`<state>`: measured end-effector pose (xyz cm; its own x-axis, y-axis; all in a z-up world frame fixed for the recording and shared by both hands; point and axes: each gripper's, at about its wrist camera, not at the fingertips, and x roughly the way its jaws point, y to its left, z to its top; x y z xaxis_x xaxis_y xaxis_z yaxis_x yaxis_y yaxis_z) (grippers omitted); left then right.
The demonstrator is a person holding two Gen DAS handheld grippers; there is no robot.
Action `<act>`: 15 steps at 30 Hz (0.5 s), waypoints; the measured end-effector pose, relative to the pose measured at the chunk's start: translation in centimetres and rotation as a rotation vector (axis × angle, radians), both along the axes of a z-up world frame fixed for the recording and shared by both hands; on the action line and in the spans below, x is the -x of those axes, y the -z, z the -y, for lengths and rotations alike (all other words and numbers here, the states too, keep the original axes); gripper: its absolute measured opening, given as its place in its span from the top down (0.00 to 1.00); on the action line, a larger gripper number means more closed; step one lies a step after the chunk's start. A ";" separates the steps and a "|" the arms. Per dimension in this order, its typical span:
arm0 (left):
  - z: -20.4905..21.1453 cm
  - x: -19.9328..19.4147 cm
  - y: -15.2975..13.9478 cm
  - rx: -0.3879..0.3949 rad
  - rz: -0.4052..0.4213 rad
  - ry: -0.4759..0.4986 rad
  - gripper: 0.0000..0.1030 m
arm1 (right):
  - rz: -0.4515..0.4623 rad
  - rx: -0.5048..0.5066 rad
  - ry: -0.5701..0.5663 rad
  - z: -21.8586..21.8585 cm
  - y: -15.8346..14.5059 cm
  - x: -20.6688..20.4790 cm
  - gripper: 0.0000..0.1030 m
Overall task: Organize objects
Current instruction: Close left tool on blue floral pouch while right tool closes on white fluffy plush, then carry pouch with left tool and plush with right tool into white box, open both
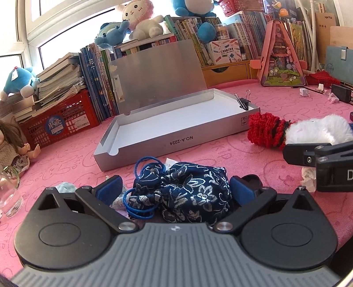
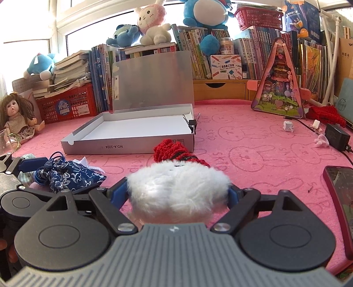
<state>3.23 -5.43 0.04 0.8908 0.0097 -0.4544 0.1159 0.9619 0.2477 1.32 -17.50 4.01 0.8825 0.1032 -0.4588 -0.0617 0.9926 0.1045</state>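
The left tool straddles the navy floral cloth pouch, pads apart, the right tool grips the white fluffy red-knit toy; both belong in the open silver cardboard box.

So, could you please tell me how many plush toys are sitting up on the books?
4: a pink-and-white bunny, a small blue one beside it, a big blue one on the right, another blue one far left. More may be hidden.

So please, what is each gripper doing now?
Left gripper: open around the blue floral pouch.
Right gripper: shut on the white furry item.
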 end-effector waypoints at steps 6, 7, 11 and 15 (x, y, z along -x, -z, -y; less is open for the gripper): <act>-0.6 0.5 -1.2 0.056 0.018 0.005 0.19 | 0.011 -0.019 -0.010 -0.2 -0.3 0.1 0.18; -0.8 0.6 -1.3 0.064 0.017 0.003 0.19 | 0.014 -0.020 -0.015 -0.3 -0.4 0.1 0.18; -1.2 1.0 -2.1 0.089 0.034 -0.002 0.20 | 0.028 -0.019 -0.035 -0.9 -0.8 0.0 0.18; -1.9 1.0 -2.6 0.115 0.043 -0.022 0.20 | 0.038 -0.010 -0.045 -1.5 -1.0 -0.3 0.18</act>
<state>2.24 -3.55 2.68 0.9096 -0.0209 -0.4150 0.0865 0.9864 0.1399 1.60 -16.02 5.05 0.8936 0.1474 -0.4240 -0.1099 0.9877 0.1115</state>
